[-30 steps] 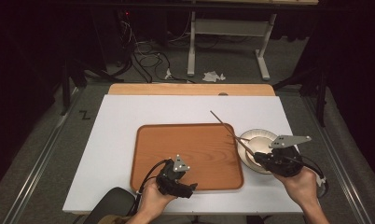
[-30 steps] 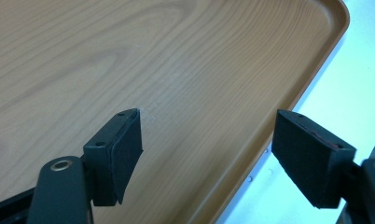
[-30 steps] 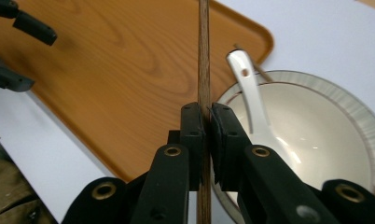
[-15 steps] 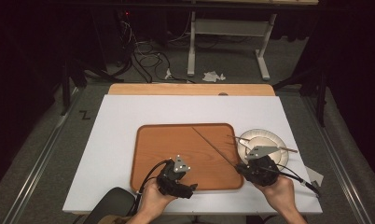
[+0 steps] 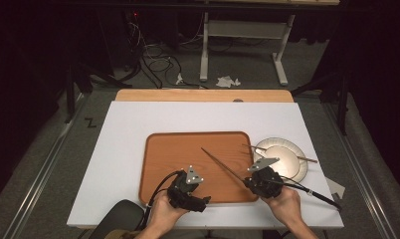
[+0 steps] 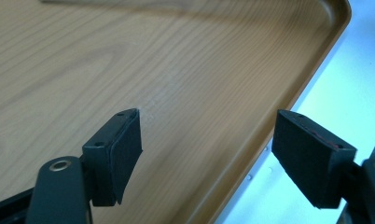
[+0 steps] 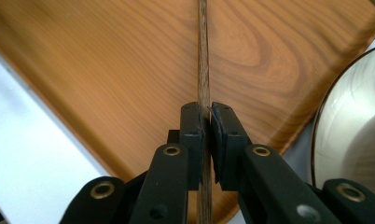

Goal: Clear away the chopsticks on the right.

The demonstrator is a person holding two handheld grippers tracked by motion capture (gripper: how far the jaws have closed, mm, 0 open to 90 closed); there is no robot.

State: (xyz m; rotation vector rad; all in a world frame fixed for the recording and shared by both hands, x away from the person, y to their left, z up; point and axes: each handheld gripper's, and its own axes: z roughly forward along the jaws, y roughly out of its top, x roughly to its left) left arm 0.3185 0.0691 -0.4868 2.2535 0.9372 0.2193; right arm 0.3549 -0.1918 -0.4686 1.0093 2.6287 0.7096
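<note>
A brown wooden tray (image 5: 188, 159) lies in the middle of the white table. My right gripper (image 5: 249, 183) (image 7: 207, 126) is shut on a thin dark wooden chopstick (image 5: 223, 165) (image 7: 203, 60), which slants up and to the left over the tray. A second chopstick (image 5: 282, 154) rests across the pale round plate (image 5: 287, 164) just right of the tray; the plate's rim (image 7: 349, 135) shows in the right gripper view. My left gripper (image 5: 204, 201) (image 6: 206, 154) stands open at the tray's (image 6: 129, 60) near edge, nothing between its pads.
The white table top (image 5: 128, 139) has bare room left of the tray. A wooden board (image 5: 203, 95) lines the far edge. Cables and a stand's legs lie on the floor beyond.
My right gripper has moved down and left from over the plate to the tray's near right corner, carrying the chopstick over the tray. The left gripper stayed put.
</note>
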